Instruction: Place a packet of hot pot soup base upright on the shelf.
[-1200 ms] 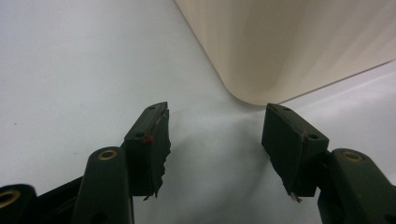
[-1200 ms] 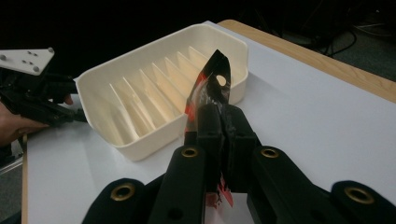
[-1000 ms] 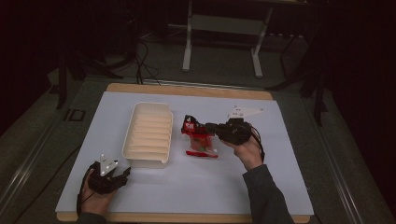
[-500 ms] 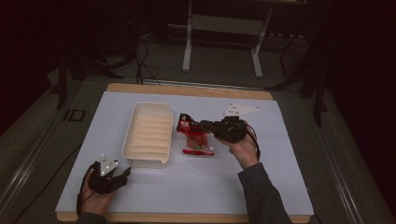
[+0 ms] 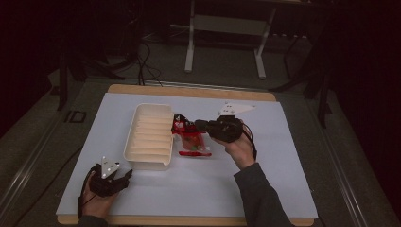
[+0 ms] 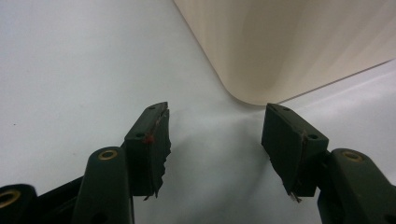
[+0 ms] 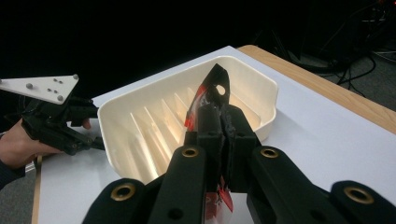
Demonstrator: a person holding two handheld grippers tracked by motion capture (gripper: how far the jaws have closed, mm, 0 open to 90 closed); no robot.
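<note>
Red packet (image 5: 189, 137) pinched in R gripper (image 5: 182, 124) jaws, at tray (image 5: 142, 158) edge | L gripper (image 5: 126, 176) jaws wide

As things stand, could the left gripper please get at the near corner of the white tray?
Probably yes. The left gripper is open and empty, aimed at the tray corner, with bare table between them. The right gripper, holding the red packet, is at the tray's other side.

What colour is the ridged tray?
Cream-white tray, clearest in the right gripper view.
</note>
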